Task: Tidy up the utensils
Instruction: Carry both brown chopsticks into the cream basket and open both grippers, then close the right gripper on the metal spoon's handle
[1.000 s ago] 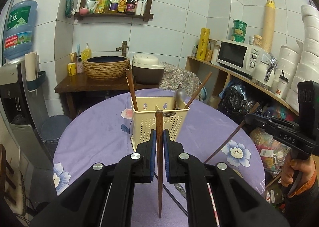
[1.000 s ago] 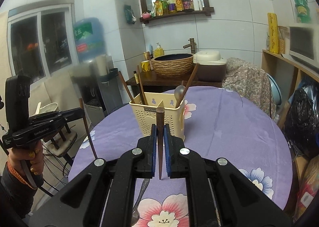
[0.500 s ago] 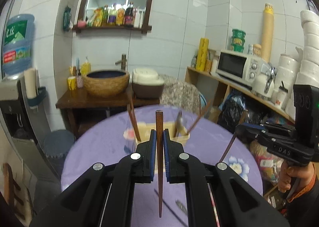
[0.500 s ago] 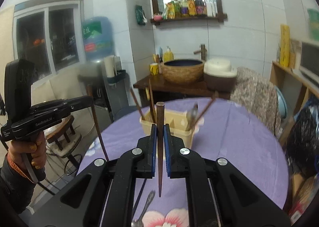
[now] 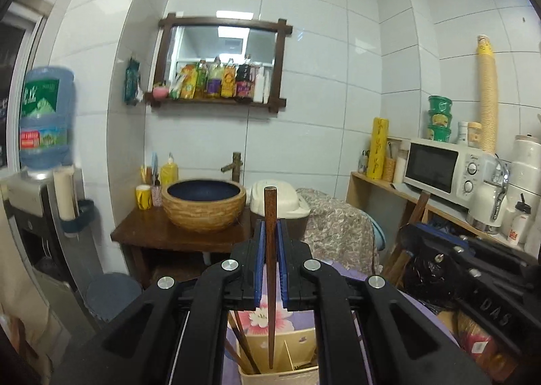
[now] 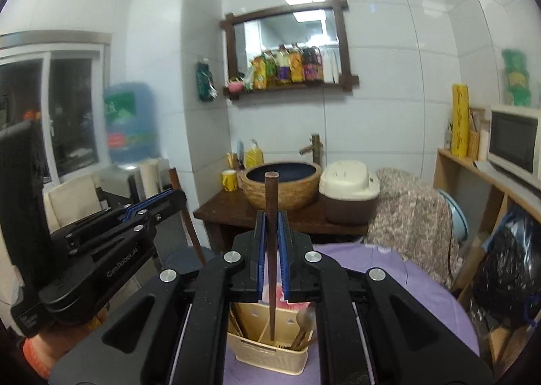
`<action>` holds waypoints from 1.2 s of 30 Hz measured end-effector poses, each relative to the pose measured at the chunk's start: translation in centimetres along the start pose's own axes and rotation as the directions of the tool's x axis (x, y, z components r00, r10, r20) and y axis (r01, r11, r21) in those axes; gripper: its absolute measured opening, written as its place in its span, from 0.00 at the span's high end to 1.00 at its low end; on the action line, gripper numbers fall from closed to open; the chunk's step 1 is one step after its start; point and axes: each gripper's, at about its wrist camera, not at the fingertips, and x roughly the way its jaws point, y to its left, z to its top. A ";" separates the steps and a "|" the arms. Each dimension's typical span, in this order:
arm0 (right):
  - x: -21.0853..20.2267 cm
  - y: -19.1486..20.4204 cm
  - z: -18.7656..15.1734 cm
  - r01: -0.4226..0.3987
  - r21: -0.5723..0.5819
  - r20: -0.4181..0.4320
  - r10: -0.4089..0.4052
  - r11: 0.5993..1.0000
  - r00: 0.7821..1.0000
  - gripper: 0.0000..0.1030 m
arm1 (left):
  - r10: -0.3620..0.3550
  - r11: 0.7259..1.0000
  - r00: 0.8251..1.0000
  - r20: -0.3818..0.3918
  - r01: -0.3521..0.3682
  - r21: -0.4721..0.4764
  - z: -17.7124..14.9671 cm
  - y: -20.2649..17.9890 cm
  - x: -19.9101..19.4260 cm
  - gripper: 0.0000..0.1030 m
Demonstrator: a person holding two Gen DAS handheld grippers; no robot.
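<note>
1. A dark wooden chopstick [image 5: 269, 249] is pinched upright between the pads of the left gripper [image 5: 269, 233], its tip hanging over the cream utensil holder [image 5: 280, 364].
2. A second chopstick [image 6: 271, 249] is pinched likewise in the right gripper [image 6: 271, 233], above the same holder [image 6: 267, 354] on the purple-clothed tabletop [image 6: 422, 287].
3. The step in hand is judged to be insertion.
4. Next, each tip is to be lowered into a compartment, then the jaws spread.
</note>
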 end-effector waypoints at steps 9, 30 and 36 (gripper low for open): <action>3.5 0.3 -6.8 0.031 -0.049 -0.126 -0.037 0.998 0.991 0.92 | 0.007 1.000 0.993 -0.114 -0.004 0.031 -6.6 0.6 1.7 0.92; -2.0 0.6 -10.6 0.050 -0.086 -0.066 -0.056 0.995 0.996 0.31 | -0.021 1.000 0.984 -0.175 0.017 -0.023 -11.4 2.8 -4.9 0.40; -4.8 0.9 -14.6 0.071 -0.115 -0.150 -0.088 0.991 0.985 0.24 | 0.068 0.997 0.978 -0.197 -0.075 -0.028 -15.6 5.1 -8.3 0.28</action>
